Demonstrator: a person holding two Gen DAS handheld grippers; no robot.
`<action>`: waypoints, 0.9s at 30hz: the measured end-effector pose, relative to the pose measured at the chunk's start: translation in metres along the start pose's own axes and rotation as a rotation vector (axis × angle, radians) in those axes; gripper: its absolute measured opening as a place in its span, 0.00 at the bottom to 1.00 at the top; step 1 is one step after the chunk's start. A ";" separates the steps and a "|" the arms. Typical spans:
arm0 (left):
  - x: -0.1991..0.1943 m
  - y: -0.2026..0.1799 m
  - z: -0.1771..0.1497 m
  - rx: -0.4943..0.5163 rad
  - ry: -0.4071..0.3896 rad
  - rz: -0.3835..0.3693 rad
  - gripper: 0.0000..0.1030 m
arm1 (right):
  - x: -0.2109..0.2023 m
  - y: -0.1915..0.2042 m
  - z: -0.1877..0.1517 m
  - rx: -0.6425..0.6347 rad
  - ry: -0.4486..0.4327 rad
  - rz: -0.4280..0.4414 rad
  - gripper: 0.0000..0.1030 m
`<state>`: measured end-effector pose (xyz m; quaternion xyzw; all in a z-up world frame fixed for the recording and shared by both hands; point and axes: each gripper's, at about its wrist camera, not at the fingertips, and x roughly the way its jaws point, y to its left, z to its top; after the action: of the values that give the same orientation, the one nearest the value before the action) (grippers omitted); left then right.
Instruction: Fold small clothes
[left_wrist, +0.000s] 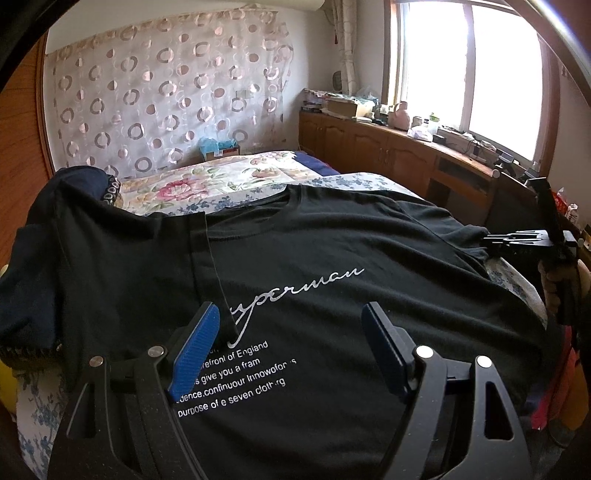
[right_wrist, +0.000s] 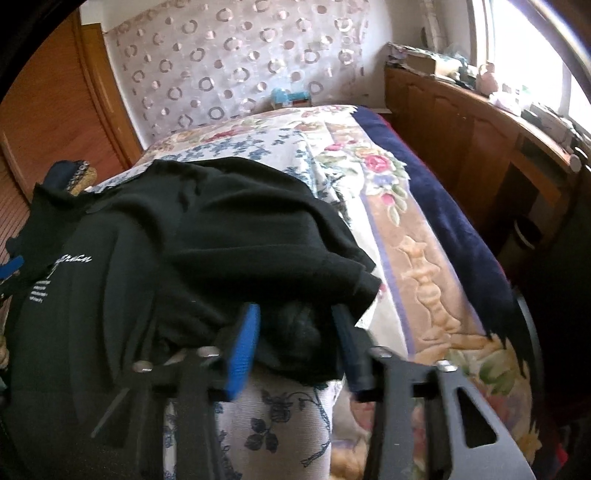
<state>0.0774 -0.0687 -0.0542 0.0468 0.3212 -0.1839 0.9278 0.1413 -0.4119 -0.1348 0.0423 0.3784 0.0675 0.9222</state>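
A black T-shirt (left_wrist: 332, 251) with white script and print lies front up on the bed. Its left sleeve side is folded in over the chest, the edge ending near my left fingers. My left gripper (left_wrist: 291, 325) is open and empty, hovering over the printed text. My right gripper (right_wrist: 295, 325) is open, its blue-padded fingers either side of the bunched right sleeve edge (right_wrist: 306, 325); the cloth lies between the jaws, not pinched. The right gripper also shows in the left wrist view (left_wrist: 517, 238) at the shirt's right sleeve.
The bed carries a blue-flowered white sheet (right_wrist: 277, 417) and a floral quilt (right_wrist: 417, 236) with a navy border. A dark garment pile (left_wrist: 85, 181) lies at the left. A wooden cabinet (left_wrist: 388, 147) with clutter runs under the window.
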 end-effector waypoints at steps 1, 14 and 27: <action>0.000 0.001 0.000 0.000 0.000 0.000 0.78 | -0.002 0.003 -0.001 -0.026 -0.006 -0.033 0.17; -0.004 0.009 -0.001 -0.026 -0.010 0.018 0.78 | -0.041 0.055 0.029 -0.188 -0.187 -0.112 0.04; -0.010 0.021 -0.001 -0.048 -0.023 0.031 0.78 | -0.010 0.139 0.007 -0.322 -0.076 0.218 0.04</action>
<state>0.0773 -0.0458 -0.0499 0.0272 0.3139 -0.1624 0.9351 0.1259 -0.2762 -0.1047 -0.0627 0.3209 0.2250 0.9178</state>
